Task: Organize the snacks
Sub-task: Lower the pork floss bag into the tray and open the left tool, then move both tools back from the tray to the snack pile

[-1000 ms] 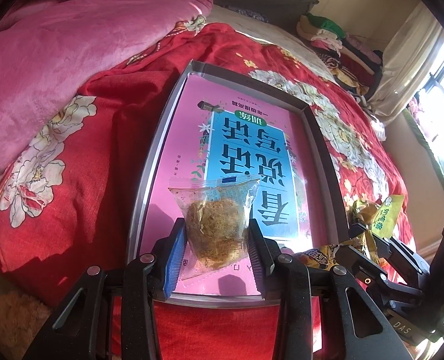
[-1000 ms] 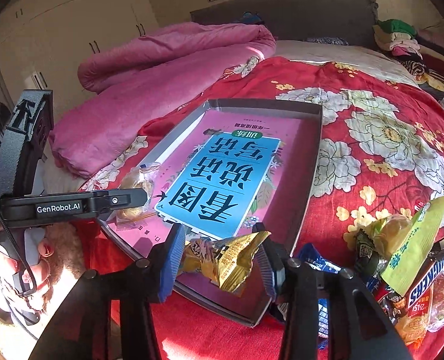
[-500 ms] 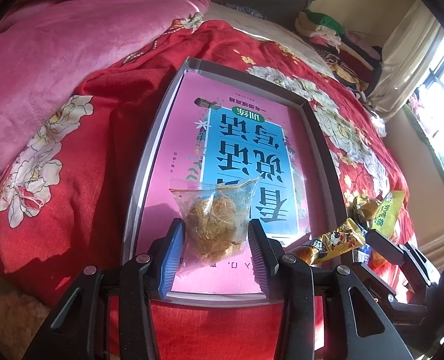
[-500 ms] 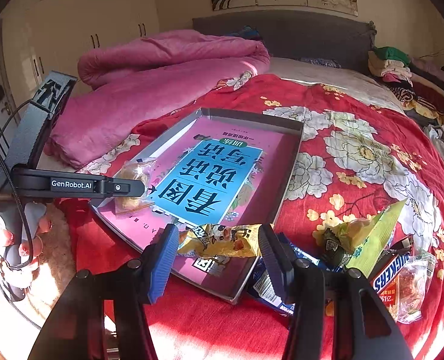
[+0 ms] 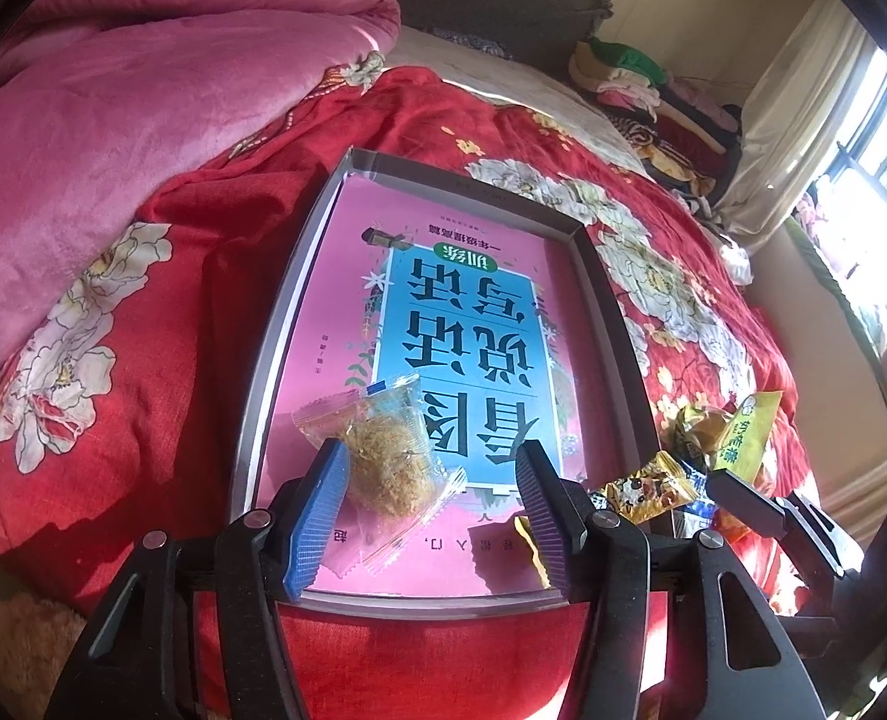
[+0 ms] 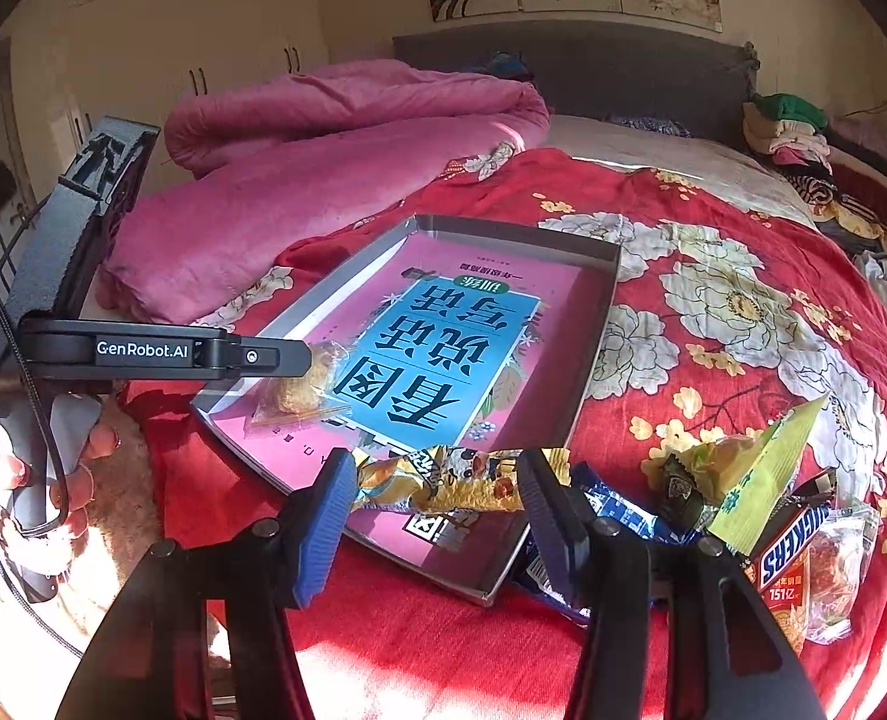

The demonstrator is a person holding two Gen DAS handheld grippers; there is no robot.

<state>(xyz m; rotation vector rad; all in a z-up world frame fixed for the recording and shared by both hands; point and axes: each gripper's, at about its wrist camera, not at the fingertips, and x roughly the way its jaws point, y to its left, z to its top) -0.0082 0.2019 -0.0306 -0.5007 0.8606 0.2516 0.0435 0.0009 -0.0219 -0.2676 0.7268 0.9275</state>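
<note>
With its jaws just spread apart, the left gripper (image 5: 431,495) has let the floss bun packet (image 5: 386,459) settle inside the tray (image 5: 614,324), while the right gripper (image 6: 437,495) brackets a yellow snack packet (image 6: 449,480) at the tray's near edge, its jaws having opened slightly.

A home bedroom is showing here: a red floral bedspread (image 6: 713,312) is covering a bed with a grey padded headboard (image 6: 593,69), a pink plush quilt (image 6: 335,150) is lying bunched, and cream wardrobe doors (image 6: 203,30) are lining the wall.
</note>
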